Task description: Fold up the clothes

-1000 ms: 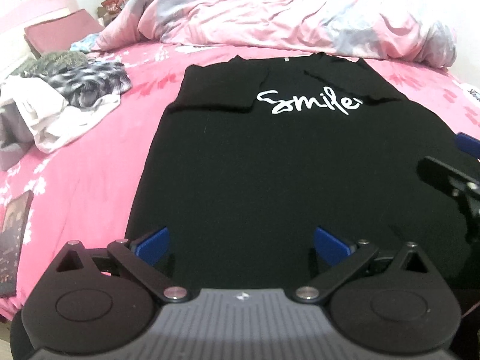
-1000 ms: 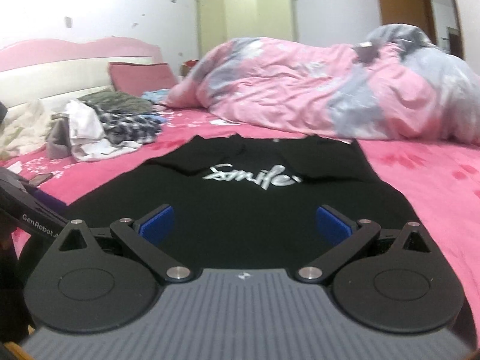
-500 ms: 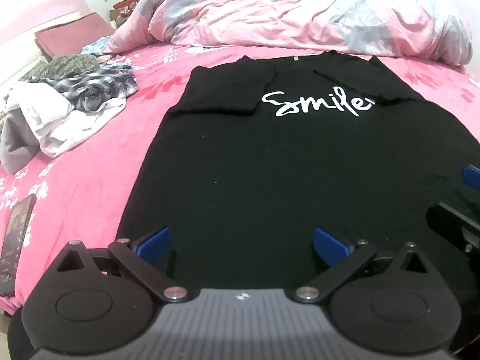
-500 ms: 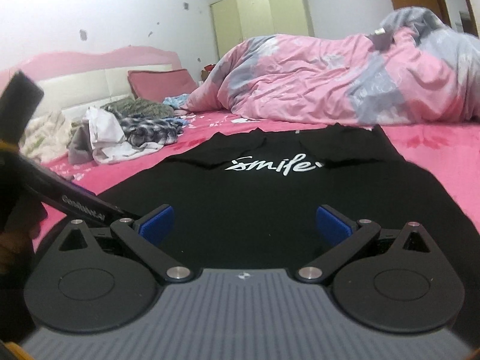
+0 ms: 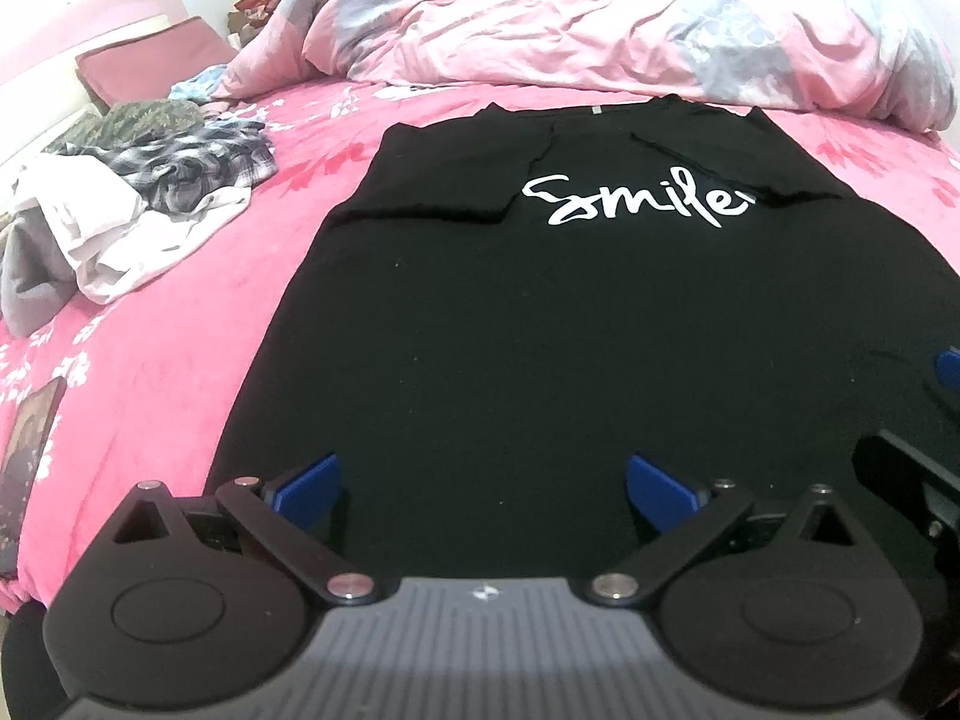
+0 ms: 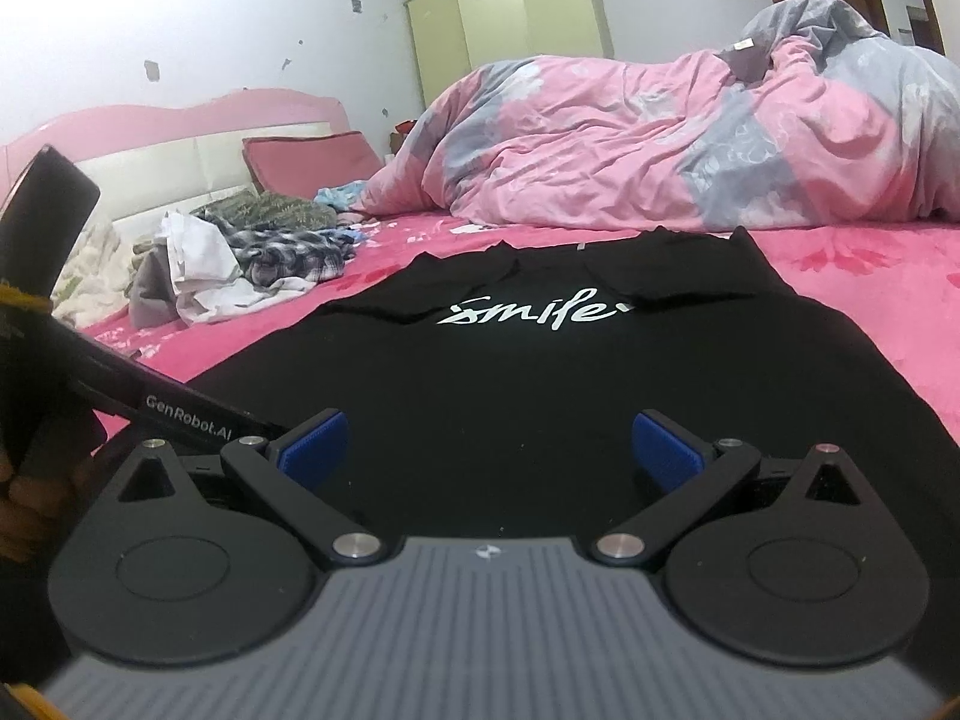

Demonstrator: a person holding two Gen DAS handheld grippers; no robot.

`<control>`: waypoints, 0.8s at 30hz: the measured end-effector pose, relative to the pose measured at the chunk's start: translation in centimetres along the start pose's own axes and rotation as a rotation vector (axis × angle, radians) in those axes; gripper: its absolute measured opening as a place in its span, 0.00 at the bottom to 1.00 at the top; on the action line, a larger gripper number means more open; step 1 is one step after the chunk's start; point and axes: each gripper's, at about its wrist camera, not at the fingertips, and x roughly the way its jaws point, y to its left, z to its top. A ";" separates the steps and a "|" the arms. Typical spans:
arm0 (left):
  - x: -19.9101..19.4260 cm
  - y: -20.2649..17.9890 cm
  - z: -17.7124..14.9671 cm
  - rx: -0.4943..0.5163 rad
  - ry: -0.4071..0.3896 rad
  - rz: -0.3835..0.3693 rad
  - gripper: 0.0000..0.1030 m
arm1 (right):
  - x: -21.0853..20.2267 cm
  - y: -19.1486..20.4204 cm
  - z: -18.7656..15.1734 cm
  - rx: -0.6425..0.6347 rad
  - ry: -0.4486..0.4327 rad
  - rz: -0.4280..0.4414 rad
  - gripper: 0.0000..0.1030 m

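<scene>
A black T-shirt [image 5: 540,312] with white "Smile" lettering lies flat on the pink bed, its sleeves folded inward over the chest. My left gripper [image 5: 483,483] hovers open over the shirt's near hem, towards the left side, with nothing between its blue pads. My right gripper [image 6: 489,450] is open too, low over the same hem of the T-shirt [image 6: 540,372] further right. The right gripper's blue pad and black body show at the right edge of the left wrist view. The left gripper's body crosses the left of the right wrist view.
A pile of loose clothes [image 5: 120,210] lies on the bed to the left, with a dark flat item [image 5: 24,456] at the near left edge. A bunched pink and grey duvet [image 5: 600,18] fills the far side. A pink pillow [image 6: 312,162] and headboard stand at the far left.
Both grippers have moved forward and lower over the shirt's near hem. The right gripper has slid down towards the lower right in the left wrist view. Both stay open.
</scene>
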 end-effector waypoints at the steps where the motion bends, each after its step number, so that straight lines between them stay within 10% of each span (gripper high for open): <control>1: 0.0 0.0 0.0 -0.001 0.000 0.000 0.99 | 0.0 0.0 0.0 0.000 0.001 0.000 0.99; 24: -0.1 1.6 -0.2 -0.068 0.022 -0.068 1.00 | -0.1 -1.0 -0.1 0.033 -0.012 -0.014 0.99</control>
